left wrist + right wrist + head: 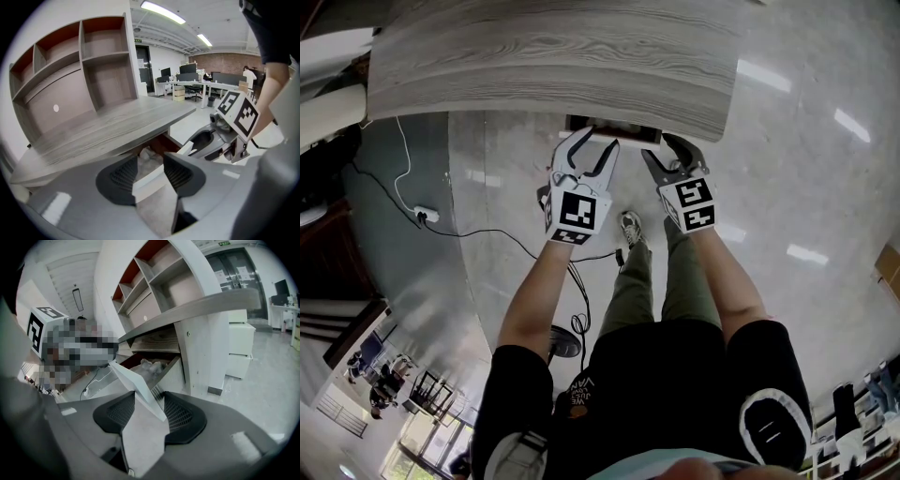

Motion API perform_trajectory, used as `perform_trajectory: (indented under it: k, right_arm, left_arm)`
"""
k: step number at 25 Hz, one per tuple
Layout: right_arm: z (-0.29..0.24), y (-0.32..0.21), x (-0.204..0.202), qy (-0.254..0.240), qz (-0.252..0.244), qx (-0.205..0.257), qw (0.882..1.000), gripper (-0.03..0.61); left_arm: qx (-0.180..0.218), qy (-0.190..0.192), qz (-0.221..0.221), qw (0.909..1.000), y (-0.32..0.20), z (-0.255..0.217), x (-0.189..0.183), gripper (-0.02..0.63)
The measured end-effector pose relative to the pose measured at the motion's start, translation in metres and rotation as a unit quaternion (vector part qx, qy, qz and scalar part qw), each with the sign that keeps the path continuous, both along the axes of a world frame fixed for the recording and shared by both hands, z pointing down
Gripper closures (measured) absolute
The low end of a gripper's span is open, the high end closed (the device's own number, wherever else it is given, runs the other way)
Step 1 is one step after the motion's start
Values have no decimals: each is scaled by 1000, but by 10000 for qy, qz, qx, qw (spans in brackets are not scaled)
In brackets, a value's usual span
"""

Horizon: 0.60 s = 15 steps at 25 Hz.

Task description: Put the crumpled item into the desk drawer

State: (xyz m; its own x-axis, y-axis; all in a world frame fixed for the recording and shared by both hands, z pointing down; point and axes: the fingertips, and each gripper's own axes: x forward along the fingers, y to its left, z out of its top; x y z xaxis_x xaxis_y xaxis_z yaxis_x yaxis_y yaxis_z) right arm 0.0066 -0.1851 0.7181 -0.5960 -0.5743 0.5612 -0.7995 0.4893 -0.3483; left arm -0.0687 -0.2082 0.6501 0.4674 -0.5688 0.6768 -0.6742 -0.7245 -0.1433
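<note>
Two grippers are on the job, and I report them view by view.

Head view: the left gripper and right gripper sit side by side at the white drawer front, which shows just below the edge of the desk. The drawer stands part-way out. I cannot see its contents from here.

Left gripper view: the jaws stand narrow, with the drawer front lying between them and filling the gap. I judge them closed on it. Just beyond the panel, the crumpled item lies inside the drawer, under the desk surface. The right gripper shows near by, at the same panel.

Right gripper view: these jaws are also narrow, with the drawer front between them edge-on and touching the inner face of one jaw. I judge this a hold as well, though lighter. The crumpled item is visible inside the open drawer, clear of the front.

Assessment: the item is already stowed, so the step in hand appears to be shutting the drawer. To do it well, I would push both grippers together and level, straight along the runners, so the drawer does not skew and bind. I would keep the push slow, check that the item lies below the desk edge, and open the jaws before they meet the desk.
</note>
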Motion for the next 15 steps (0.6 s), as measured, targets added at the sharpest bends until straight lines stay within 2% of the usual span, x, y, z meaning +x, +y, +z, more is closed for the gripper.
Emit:
perform_trajectory:
  k: [8,15]
  right_arm:
    - [-5,-1,-3,32,106,-82,9999,380]
    - [-22,4,5,-57,189,-21,9998,379]
  left_arm:
    - [55,58,-158,9998,-3,-5,-10,430]
    - [338,272,-323,9985,-5,-20,-11,430]
